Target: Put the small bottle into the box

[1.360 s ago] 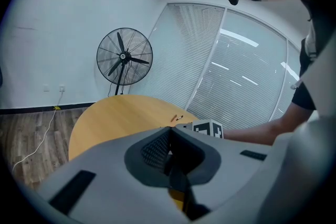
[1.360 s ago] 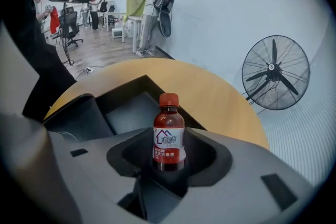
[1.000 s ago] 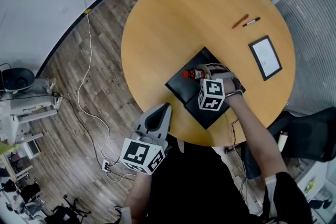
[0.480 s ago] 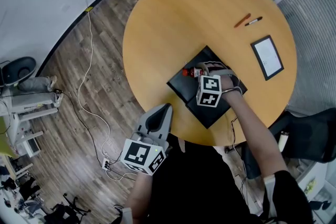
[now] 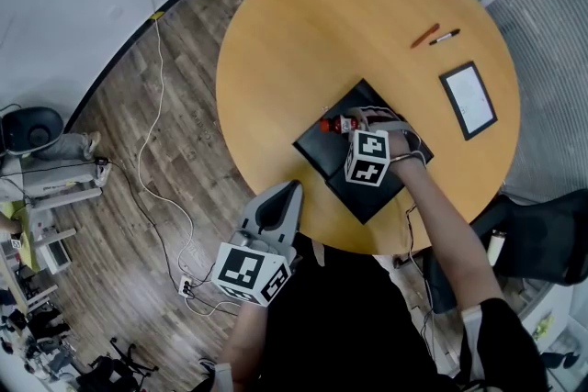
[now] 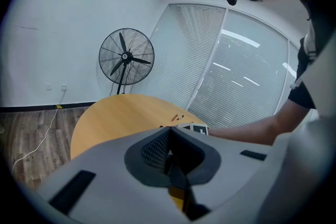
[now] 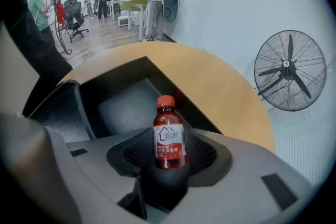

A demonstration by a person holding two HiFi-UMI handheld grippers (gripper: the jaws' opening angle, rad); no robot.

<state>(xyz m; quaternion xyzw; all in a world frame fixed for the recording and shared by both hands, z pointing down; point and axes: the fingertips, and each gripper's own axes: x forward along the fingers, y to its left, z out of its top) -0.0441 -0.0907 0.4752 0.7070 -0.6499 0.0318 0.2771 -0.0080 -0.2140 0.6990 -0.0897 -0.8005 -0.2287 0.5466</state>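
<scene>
Closest to the person, the left hand-held gripper (image 5: 290, 189) hangs just off the near edge of the round wooden table (image 5: 303, 32). Its jaws are pressed together with nothing between them. It is well apart from the box.

Further in, the right hand-held gripper (image 7: 169, 161) is clamped on the lower part of the small bottle (image 7: 169, 136). The bottle has dark red contents, a white label and an orange-red cap, and the cap points away from the gripper. It is held over the open black box (image 5: 315, 151), which sits on the table's near side. The box's dark, empty compartment shows right behind the bottle. Whether the bottle touches the box floor cannot be told.

Beyond the box, towards the table's right side, lies a dark-framed white card (image 5: 467, 99). Past it are two pens (image 5: 434, 37), one orange and one dark.

Off the table's far side stands a black pedestal fan (image 7: 289, 71).
</scene>
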